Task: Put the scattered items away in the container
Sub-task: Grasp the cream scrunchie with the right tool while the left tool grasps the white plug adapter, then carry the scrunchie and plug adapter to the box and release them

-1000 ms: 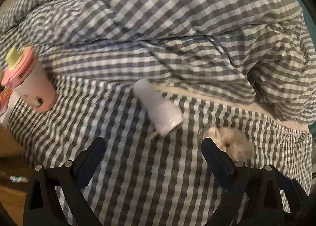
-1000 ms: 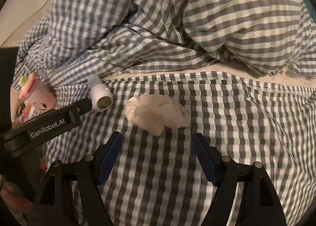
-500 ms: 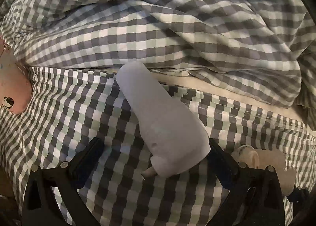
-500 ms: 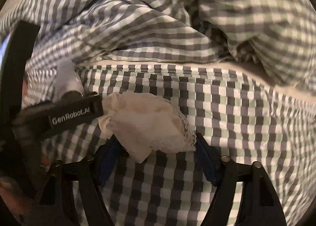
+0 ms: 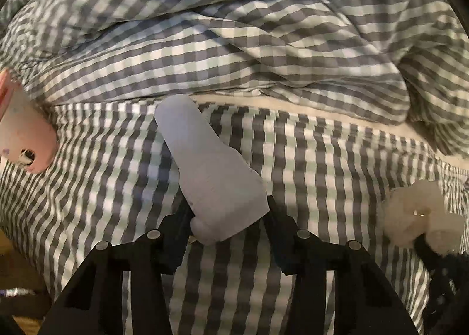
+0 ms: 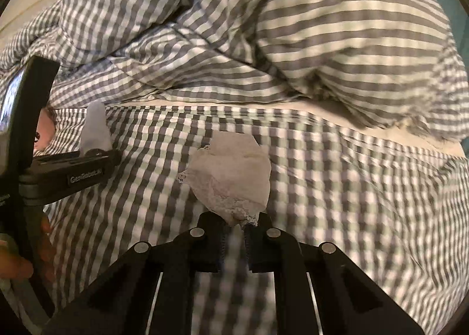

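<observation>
A pale grey-white bottle (image 5: 211,176) lies on the checked bed sheet, wide end toward me. My left gripper (image 5: 227,226) is shut on its wide end. The bottle also shows at the left of the right wrist view (image 6: 95,129). A cream lace-edged cloth (image 6: 234,173) is bunched in front of my right gripper (image 6: 234,232), which is shut on its lower end. In the left wrist view the cloth (image 5: 416,212) sits at the right. A pink cup (image 5: 26,141) lies at the left edge.
A rumpled grey-and-white checked duvet (image 5: 234,27) is heaped across the back of the bed (image 6: 351,188). The left gripper's body (image 6: 58,173) fills the left of the right wrist view. A wooden floor (image 5: 17,276) shows at the lower left. No container is in view.
Both grippers moved forward onto their items and closed. The left one closed on the bottle, the right one on the cloth, which now looks slightly gathered up.
</observation>
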Demonstrator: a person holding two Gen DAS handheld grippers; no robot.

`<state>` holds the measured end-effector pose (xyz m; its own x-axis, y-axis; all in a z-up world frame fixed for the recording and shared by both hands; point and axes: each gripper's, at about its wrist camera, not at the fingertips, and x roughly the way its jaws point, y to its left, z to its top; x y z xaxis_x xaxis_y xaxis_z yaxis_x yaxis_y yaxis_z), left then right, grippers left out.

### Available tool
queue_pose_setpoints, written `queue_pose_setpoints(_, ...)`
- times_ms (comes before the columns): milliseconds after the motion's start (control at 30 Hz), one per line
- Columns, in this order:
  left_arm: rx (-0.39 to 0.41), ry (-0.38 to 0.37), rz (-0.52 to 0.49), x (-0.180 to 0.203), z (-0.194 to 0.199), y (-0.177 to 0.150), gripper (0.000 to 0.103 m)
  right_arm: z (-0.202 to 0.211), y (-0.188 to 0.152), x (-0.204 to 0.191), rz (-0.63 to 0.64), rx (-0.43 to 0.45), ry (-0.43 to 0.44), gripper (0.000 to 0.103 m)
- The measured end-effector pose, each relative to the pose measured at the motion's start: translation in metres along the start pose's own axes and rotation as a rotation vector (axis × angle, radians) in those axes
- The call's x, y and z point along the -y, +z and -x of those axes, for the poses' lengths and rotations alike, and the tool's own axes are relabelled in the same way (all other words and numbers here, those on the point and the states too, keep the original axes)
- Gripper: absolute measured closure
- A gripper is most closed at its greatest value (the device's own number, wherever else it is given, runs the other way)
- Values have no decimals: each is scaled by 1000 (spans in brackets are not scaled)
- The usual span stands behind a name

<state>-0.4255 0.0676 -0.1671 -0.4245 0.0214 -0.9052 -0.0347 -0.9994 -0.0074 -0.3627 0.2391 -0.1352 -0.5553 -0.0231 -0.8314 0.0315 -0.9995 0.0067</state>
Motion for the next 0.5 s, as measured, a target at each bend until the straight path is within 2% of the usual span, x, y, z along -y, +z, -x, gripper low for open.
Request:
queue_pose_setpoints(200, 35, -34, 26, -4, 62, -16, 55, 55, -9, 5, -10, 41, -3, 93)
queue_pose_setpoints(400, 136, -21, 0, -13, 159, -28, 55, 134, -12, -10, -15, 118, 28, 93)
queue_pose_setpoints(500, 176, -45, 3, -23, 209, -40, 55, 180, -16, -28, 0, 169, 43, 93)
